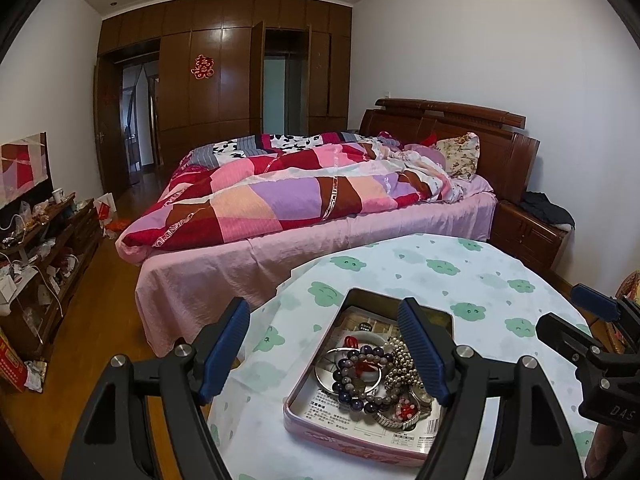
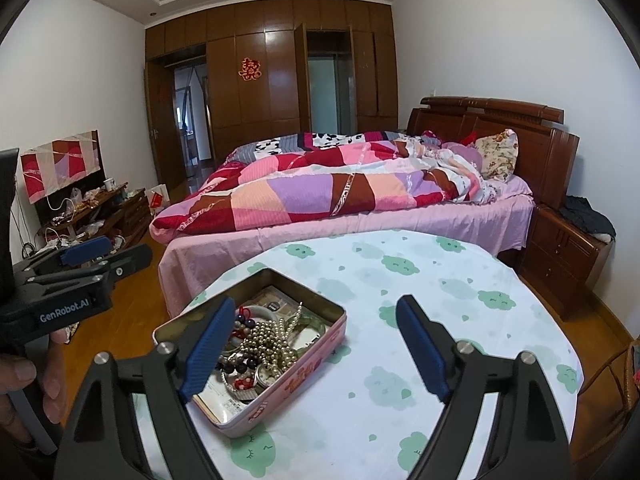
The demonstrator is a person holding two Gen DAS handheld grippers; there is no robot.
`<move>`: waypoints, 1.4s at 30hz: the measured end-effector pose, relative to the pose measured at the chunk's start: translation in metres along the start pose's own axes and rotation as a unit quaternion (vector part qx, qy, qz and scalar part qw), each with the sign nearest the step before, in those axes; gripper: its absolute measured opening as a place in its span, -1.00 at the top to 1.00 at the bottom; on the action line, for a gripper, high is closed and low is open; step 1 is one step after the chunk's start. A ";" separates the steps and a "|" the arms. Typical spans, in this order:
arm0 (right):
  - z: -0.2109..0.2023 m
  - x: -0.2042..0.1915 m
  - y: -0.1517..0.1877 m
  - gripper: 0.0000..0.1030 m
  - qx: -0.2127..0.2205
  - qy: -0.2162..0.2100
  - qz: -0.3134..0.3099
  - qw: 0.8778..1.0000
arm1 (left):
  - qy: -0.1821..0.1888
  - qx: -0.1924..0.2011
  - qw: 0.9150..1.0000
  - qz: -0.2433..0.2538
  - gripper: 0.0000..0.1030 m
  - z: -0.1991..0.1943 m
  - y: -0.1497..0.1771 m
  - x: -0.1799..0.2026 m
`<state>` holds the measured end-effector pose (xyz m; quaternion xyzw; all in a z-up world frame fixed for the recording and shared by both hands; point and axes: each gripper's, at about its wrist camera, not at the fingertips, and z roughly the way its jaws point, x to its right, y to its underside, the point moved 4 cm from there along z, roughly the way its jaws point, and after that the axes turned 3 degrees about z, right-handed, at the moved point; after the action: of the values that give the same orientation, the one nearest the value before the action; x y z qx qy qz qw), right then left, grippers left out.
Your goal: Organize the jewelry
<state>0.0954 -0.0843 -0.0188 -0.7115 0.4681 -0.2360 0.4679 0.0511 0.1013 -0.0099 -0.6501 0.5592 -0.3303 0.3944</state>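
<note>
The jewelry (image 1: 372, 372) lies in a tangled heap, so single pieces are hard to separate, and each tool's finger covers part of it. It sits in an open pink tin (image 1: 352, 446) on the counter (image 1: 480, 280). The left tool (image 1: 324, 348) and right tool (image 2: 316, 348) both hover wide open, holding nothing.

A glossy metal tin (image 2: 320, 342) is sitting on matt printed cloth (image 2: 460, 312), holding shiny, seemingly metal beads (image 2: 272, 340).
</note>
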 end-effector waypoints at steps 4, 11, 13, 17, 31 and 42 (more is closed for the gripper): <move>0.000 0.001 0.000 -0.70 0.000 0.001 0.000 1.000 | -0.001 -0.002 1.000 0.004 -0.48 -0.001 0.000 0.002; 0.000 0.002 0.000 -0.70 -0.001 0.001 0.007 1.000 | -0.001 -0.005 1.000 0.008 -0.48 0.000 0.001 0.007; 0.001 0.002 0.000 -0.70 -0.001 0.001 0.006 1.000 | -0.001 -0.006 1.000 0.008 -0.48 0.001 0.001 0.007; 0.001 0.002 0.000 -0.71 -0.001 0.001 0.006 1.000 | -0.001 -0.006 1.000 0.011 -0.48 0.001 0.002 0.008; 0.000 0.004 0.001 -0.71 0.005 0.003 0.011 1.000 | 0.007 -0.013 1.000 0.011 -0.49 0.003 0.008 0.010; 0.000 0.004 0.003 -0.73 0.002 0.003 0.009 1.000 | 0.003 -0.028 1.000 0.006 -0.51 0.009 0.012 0.006</move>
<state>0.0957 -0.0880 -0.0221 -0.7055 0.4753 -0.2346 0.4704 0.0539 0.0958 -0.0250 -0.6569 0.5732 -0.3140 0.3760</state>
